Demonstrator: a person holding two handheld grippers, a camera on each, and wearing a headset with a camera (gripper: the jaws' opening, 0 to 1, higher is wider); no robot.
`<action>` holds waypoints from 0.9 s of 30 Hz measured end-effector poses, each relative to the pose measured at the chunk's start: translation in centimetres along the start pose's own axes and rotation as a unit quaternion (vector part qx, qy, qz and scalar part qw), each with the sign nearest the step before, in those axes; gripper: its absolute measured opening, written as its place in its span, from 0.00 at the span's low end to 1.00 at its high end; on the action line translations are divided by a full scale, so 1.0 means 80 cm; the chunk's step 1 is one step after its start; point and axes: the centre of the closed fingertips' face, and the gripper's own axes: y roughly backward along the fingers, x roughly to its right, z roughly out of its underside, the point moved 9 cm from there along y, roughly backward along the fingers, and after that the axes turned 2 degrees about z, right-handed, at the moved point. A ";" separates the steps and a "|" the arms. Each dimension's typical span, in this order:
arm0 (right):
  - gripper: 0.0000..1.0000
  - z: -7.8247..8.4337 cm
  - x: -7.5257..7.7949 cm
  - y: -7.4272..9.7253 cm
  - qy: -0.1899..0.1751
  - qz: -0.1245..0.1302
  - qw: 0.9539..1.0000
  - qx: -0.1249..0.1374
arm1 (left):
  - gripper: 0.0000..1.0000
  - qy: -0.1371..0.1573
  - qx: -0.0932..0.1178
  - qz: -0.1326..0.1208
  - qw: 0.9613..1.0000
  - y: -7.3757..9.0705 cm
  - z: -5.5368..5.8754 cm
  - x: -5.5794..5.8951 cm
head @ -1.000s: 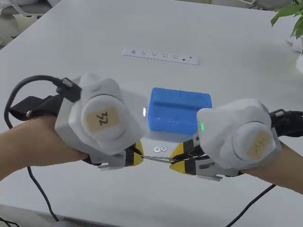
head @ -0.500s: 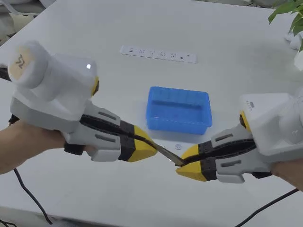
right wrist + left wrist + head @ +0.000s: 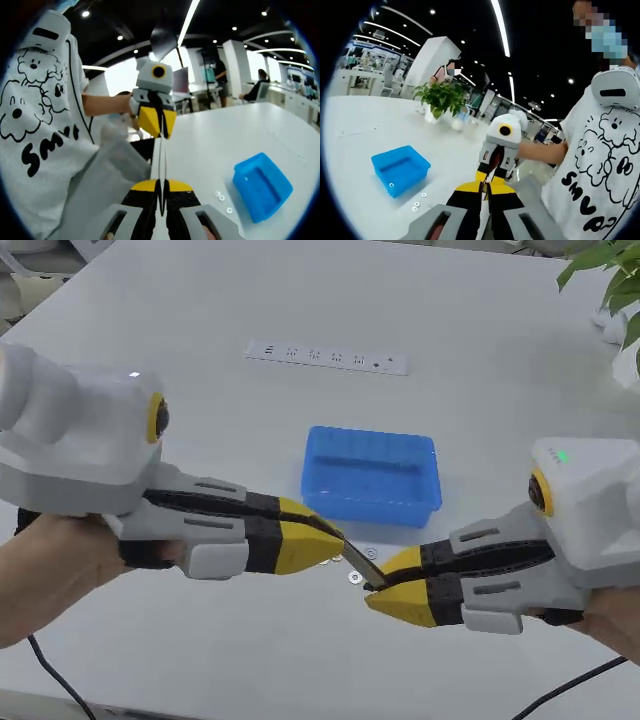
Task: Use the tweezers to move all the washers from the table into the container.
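The left tongs (image 3: 335,538) and right tongs (image 3: 374,592) are both clenched on the tweezers (image 3: 356,562), whose long axis runs from 10 to 4 o'clock between them. The washers (image 3: 355,578) lie on the bench (image 3: 200,330) just beside that span (one under it), with the blue container (image 3: 368,508) at 12 o'clock.

Blue container (image 3: 370,475), grey tweezers (image 3: 358,564), white table (image 3: 200,300); left claw (image 3: 338,539) and right claw (image 3: 372,595) yellow-tipped.
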 end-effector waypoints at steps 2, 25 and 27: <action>0.02 0.001 0.000 -0.003 0.000 -0.001 1.000 0.001 | 0.00 0.012 -0.001 -0.003 1.000 0.001 0.001 0.000; 0.07 -0.011 0.037 -0.043 0.017 0.067 0.997 -0.046 | 0.00 -0.152 -0.077 -0.112 0.979 -0.018 -0.011 -0.010; 0.07 -0.009 0.043 -0.046 0.018 0.072 0.996 -0.051 | 0.00 -0.170 -0.097 -0.116 0.974 -0.020 -0.012 -0.014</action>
